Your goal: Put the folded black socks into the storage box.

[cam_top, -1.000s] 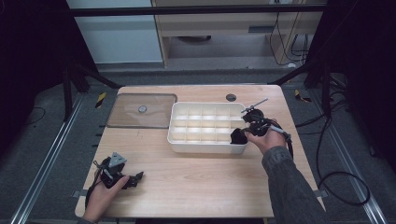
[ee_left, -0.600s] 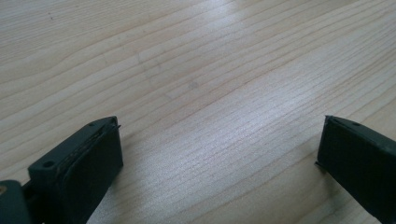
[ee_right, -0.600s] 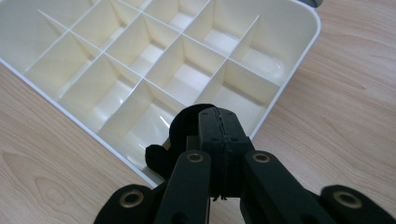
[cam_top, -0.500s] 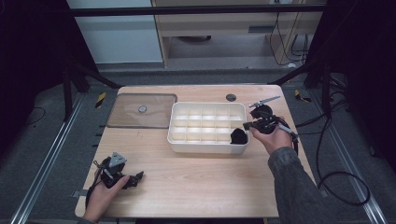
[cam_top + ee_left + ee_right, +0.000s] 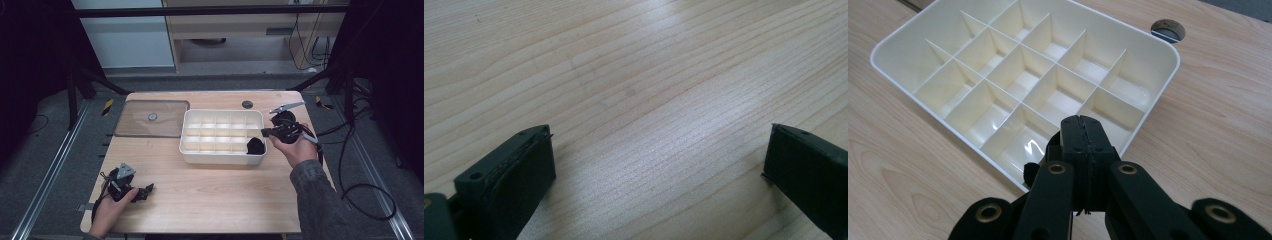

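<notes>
Now logged: right gripper (image 5: pixel 267 131) at frame right, jaws pressed together on nothing, above tray (image 5: pixel 222 157) edge. Black item (image 5: pixel 255 146) in tray's lower-right compartment. Left gripper (image 5: pixel 145 191) lower left — jaws apart, idle. Risk — snagging black item, from low sweep across rim.

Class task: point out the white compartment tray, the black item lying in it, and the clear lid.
White plastic compartment tray (image 5: pixel 222 159): high view, near wall.
Black item (image 5: pixel 255 146): high view, its middle.
Clear flat lid (image 5: pixel 135 122): high view, bare panel.
</notes>
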Demonstrator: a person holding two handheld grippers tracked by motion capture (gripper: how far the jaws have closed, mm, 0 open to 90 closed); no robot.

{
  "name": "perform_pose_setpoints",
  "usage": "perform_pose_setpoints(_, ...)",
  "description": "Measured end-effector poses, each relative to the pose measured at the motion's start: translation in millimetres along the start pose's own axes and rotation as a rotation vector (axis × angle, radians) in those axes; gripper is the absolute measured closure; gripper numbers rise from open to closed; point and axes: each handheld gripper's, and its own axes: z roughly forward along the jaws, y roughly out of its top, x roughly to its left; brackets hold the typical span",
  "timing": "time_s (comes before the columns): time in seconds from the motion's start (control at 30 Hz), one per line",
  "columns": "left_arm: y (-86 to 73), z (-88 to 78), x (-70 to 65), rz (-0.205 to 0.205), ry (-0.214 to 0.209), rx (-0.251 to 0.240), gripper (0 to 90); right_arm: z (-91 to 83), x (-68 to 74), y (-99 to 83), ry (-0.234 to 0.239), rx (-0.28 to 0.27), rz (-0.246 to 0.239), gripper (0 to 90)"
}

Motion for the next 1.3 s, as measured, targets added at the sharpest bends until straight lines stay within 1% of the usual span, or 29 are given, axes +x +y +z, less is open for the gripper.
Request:
perform_pose_setpoints(0.17,0.1,0.1,0.2,0.002,-0.002,0.000,0.0,-9.4,3.7,-3.6,0.008,-0.025,-0.022,90.0)
perform_pose_setpoints(0.23,0.0,0.1,0.0,-0.001,-0.002,0.000,0.0,-13.8,3.6,-6.8,0.007,-0.037,-0.014,90.0)
perform_pose_setpoints(0.33,0.0,0.1,-0.2,-0.001,-0.001,0.000,0.0,-18.9,2.3,-12.6,0.004,-0.040,-0.017,90.0)
perform_pose_setpoints(0.43,0.0,0.1,-0.2,-0.001,-0.001,0.000,0.0,-26.1,0.3,-18.6,0.007,-0.057,-0.008,90.0)
perform_pose_setpoints(0.6,0.0,0.1,-0.2,-0.001,-0.001,0.000,0.0,-35.0,-4.1,-30.4,0.004,-0.066,0.006,90.0)
perform_pose_setpoints(0.7,0.0,0.1,-0.1,-0.001,-0.001,0.000,0.0,-38.4,-6.7,-36.0,0.002,-0.075,0.013,90.0)
perform_pose_setpoints(0.83,0.0,0.1,-0.2,-0.001,-0.001,0.000,0.0,-42.1,-8.4,-43.0,0.001,-0.073,0.023,90.0)
perform_pose_setpoints(0.9,0.0,0.1,-0.2,-0.001,-0.001,0.000,0.0,-43.1,-8.9,-45.3,0.001,-0.074,0.021,90.0)
perform_pose_setpoints(0.93,0.0,0.1,-0.1,-0.001,-0.001,0.000,0.0,-44.2,-9.1,-46.5,0.003,-0.075,0.026,85.0)
perform_pose_setpoints(1.0,0.0,0.2,-0.1,-0.001,-0.002,0.000,0.0,-45.6,-10.0,-49.3,0.007,-0.084,0.038,79.7)
perform_pose_setpoints(1.13,0.0,0.1,-0.1,-0.001,-0.002,0.000,0.0,-47.7,-10.5,-54.4,0.004,-0.092,0.043,74.6)
perform_pose_setpoints(1.27,0.0,0.1,-0.1,-0.001,-0.002,0.000,0.0,-49.1,-10.6,-60.3,0.001,-0.097,0.046,66.5)
perform_pose_setpoints(1.3,0.0,0.1,-0.1,-0.001,-0.002,0.000,0.0,-49.2,-10.4,-61.7,0.004,-0.095,0.053,64.5)
